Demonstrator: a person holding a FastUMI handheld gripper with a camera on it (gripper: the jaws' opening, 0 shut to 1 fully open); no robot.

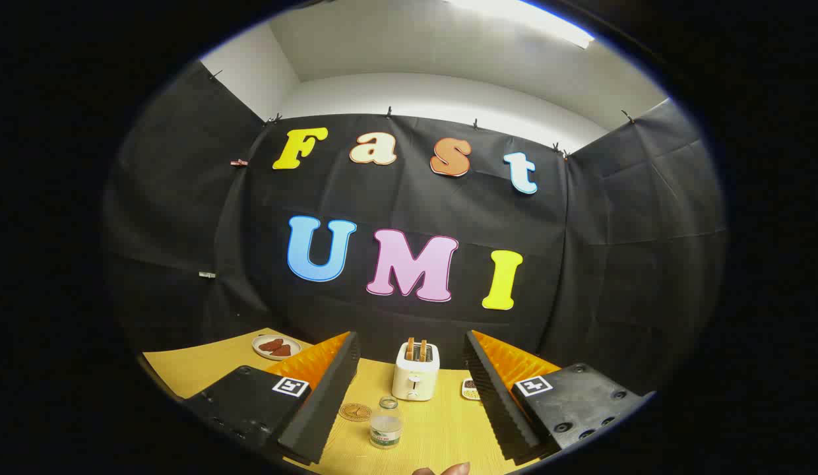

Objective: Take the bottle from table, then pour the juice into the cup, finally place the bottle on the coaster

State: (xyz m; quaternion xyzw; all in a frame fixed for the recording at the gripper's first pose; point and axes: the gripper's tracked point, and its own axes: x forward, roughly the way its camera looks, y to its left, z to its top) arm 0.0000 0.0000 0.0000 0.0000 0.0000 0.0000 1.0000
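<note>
A small clear bottle (386, 422) with a pale label stands upright on the yellow wooden table (204, 366), ahead of my gripper (409, 366) and between the lines of its two fingers. The fingers stand wide apart, open, with nothing held. A round brown coaster (355, 411) lies flat on the table just left of the bottle, close to the left finger (330, 389). The right finger (491, 389) is well to the right of the bottle.
A white toaster (415, 371) with two slices of toast stands beyond the bottle near the booth wall. A plate (276, 346) with dark reddish food sits far left. A small patterned item (470, 389) lies beside the toaster. A fingertip (448, 470) shows just behind the fingers.
</note>
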